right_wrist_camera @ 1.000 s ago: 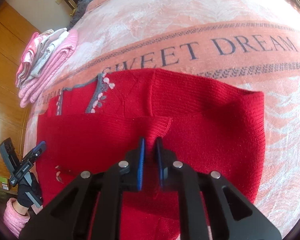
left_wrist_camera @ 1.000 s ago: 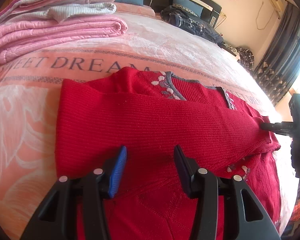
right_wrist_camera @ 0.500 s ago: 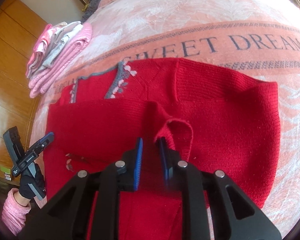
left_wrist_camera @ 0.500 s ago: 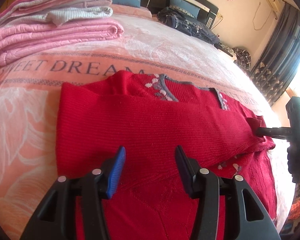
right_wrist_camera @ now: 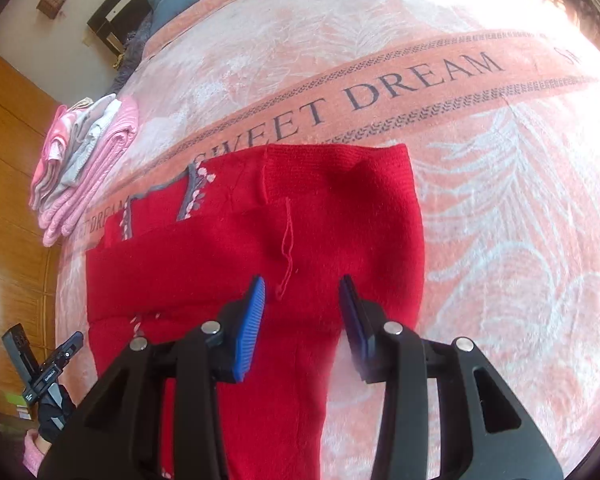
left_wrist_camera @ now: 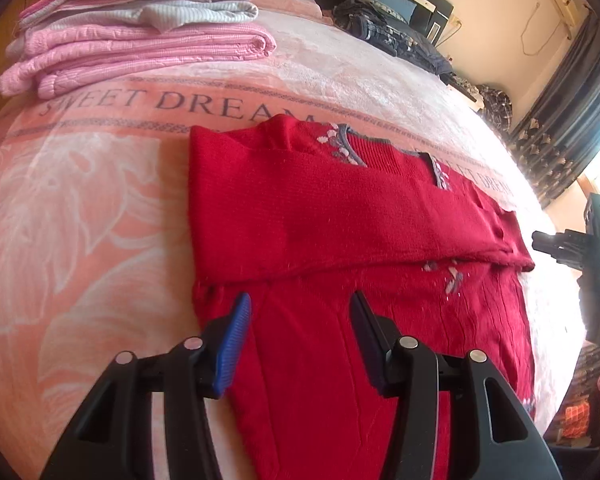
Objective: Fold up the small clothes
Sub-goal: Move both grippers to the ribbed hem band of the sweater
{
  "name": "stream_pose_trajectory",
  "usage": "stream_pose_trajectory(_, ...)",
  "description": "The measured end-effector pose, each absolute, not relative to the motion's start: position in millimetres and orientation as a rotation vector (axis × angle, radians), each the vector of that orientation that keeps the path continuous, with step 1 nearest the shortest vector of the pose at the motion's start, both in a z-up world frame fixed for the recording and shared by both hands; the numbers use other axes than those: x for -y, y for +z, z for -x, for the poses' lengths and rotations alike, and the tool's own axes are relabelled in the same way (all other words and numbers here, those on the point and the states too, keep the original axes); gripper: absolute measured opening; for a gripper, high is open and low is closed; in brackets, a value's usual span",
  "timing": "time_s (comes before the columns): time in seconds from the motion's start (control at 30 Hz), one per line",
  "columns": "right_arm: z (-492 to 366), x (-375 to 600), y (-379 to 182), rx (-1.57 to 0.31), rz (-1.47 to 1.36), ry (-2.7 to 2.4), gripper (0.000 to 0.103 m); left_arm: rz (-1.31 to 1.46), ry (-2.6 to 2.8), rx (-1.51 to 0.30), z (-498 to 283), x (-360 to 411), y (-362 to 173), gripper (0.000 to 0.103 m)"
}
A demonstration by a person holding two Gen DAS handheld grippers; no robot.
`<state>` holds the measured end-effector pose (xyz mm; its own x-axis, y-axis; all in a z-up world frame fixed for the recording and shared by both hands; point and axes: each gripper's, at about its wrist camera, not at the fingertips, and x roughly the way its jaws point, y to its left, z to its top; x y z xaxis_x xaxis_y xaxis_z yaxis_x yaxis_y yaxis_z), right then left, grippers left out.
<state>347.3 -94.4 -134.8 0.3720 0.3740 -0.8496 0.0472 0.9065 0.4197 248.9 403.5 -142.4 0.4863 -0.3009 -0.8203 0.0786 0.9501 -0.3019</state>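
While the red sweater [left_wrist_camera: 340, 216] lies spread on the pink blanket [left_wrist_camera: 80, 208] (lettered "SWEET DREAM"), a sleeve is folded across its chest. Both claws hang above it, spread wide and holding nothing: the left gripper [left_wrist_camera: 300, 332] at 6 o'clock, the right gripper [right_wrist_camera: 302, 320] likewise. A stack of folded pink clothes [left_wrist_camera: 132, 40] sits at 11 o'clock.

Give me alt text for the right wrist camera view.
An open right tool hovers over a red sweater with its sleeves folded across the body, lying on a pink "SWEET DREAM" blanket. Folded pink clothes are stacked far left.
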Motion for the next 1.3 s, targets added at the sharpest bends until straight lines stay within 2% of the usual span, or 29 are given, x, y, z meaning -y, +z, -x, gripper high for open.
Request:
stream_pose_trajectory(0.1,-305,83,-117,-1.218,-0.408,0.306,0.04,0.234,-0.233,-1.126,-205,-414,-135,0.054)
stream_pose_trajectory(0.23,-237,58,-101,-1.288,-0.356,0.401,0.047,0.327,-0.243,-1.278,-144,-428,-143,0.055)
stream_pose_trajectory(0.47,-135,36,-97,-1.356,-0.263,0.493,0.047,0.307,-0.27,-1.448,-67,-415,-161,0.055)
stream_pose_trajectory(0.77,-88,45,-126,-1.421,-0.285,0.447,0.05,0.377,-0.305,-1.483,-26,-401,-191,0.055)
stream_pose_trajectory(1.03,-75,47,-156,-1.472,-0.225,0.404,0.05,0.454,-0.317,-1.442,-14,-395,-191,0.058)
stream_pose_trajectory(1.1,-73,51,-164,-1.49,-0.232,0.39,0.05,0.449,-0.326,-1.435,-11,-391,-190,0.056)
stream_pose_trajectory(1.17,-71,56,-173,-1.51,-0.244,0.375,0.05,0.475,-0.34,-1.437,-10,-391,-191,0.043)
stream_pose_trajectory(1.3,-72,62,-179,-1.513,-0.288,0.393,0.049,0.492,-0.354,-1.446,-10,-387,-195,0.038)
